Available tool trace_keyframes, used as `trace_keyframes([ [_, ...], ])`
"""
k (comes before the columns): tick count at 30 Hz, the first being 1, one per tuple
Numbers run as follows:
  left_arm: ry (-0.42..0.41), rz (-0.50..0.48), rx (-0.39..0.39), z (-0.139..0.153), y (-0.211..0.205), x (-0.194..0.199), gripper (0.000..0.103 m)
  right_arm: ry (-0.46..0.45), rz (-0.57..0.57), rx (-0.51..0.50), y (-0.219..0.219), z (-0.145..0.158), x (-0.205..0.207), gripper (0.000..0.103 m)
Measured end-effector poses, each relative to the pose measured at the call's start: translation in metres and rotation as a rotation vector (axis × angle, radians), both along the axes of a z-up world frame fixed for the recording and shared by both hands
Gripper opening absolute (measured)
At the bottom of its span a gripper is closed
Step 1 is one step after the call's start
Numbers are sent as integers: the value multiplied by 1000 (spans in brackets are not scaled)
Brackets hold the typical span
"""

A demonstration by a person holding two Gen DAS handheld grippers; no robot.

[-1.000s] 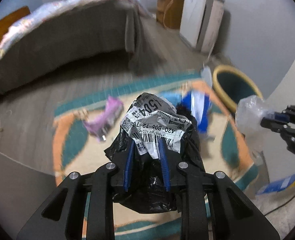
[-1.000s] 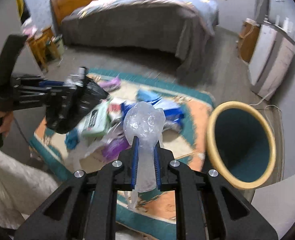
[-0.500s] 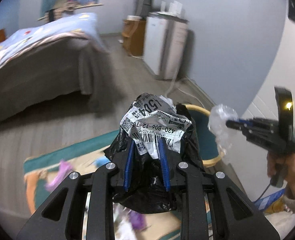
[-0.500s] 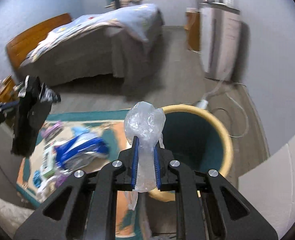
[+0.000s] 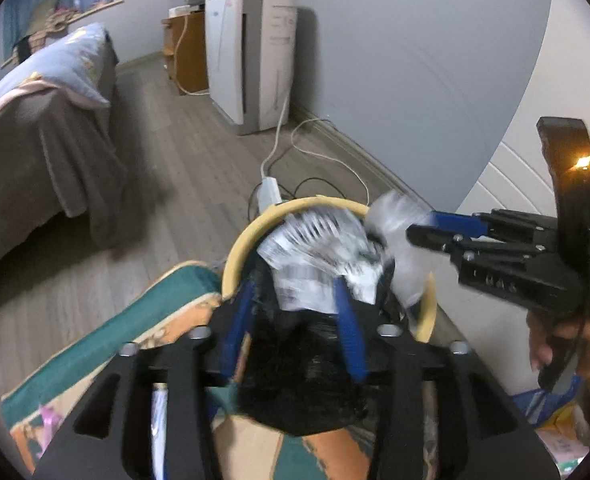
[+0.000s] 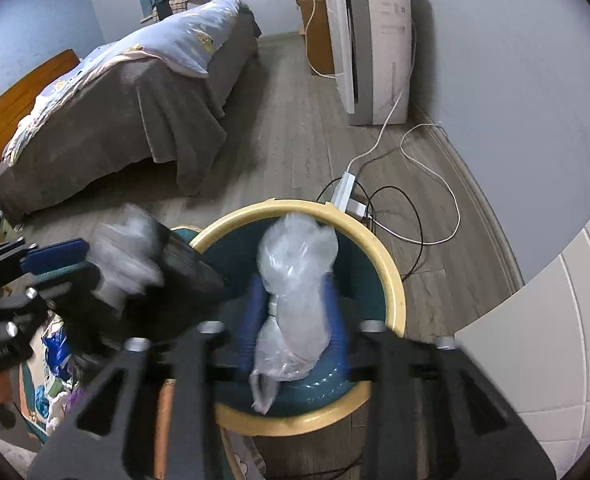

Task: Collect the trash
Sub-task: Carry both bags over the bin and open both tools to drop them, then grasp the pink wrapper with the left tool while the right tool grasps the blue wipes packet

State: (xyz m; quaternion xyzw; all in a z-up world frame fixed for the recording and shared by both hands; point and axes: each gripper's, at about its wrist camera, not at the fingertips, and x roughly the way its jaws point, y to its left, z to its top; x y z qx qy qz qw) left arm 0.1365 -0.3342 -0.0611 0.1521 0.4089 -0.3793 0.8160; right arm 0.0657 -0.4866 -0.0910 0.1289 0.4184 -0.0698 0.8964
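Observation:
A round bin with a yellow rim [image 6: 391, 280] and a teal inside stands on the floor under both grippers. My right gripper [image 6: 294, 312] hangs over its mouth; its jaws are opening, and a crumpled clear plastic bag [image 6: 295, 264] sits loose between the blue pads. Over the bin's rim [image 5: 239, 248], my left gripper [image 5: 295, 316] is opening too. A black bag with a white printed label [image 5: 315, 256] lies blurred between its pads. In the left wrist view the right gripper [image 5: 419, 226] reaches in from the right. In the right wrist view the left gripper [image 6: 83, 260] comes in from the left.
A patterned rug [image 5: 155, 320] with several pieces of litter [image 6: 55, 360] lies left of the bin. A bed [image 6: 135, 100] stands beyond it. A white appliance [image 6: 371, 40] is against the wall, with a power strip [image 6: 347, 192] and cables behind the bin. A white panel [image 6: 555, 320] rises on the right.
Both grippers swung from over the rug to over the bin. Both pairs of pads have spread apart, and the black bundle and clear bag now sit loose and lower between them.

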Motion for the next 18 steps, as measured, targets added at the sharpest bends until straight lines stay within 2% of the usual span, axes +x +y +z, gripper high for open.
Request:
trace_keyframes([
  [2,-3,11,13,-3,-2,2,65,-1,-7,-3,0,-1,1,55],
  [3,-5,23,17,-3,1,4,71,2,-7,-4,1,-1,2,59],
  [6,-32,67,11,4,21,8,87,-4,-12,-14,2,2,1,78],
  [8,-54,111,10,12,38,9,93,-8,-13,-24,4,5,-1,87],
  [10,-66,154,1,21,59,13,93,-10,-13,-32,7,9,-3,96],
  [18,-134,291,-14,64,149,-4,96,-18,1,-44,37,35,-8,97],
])
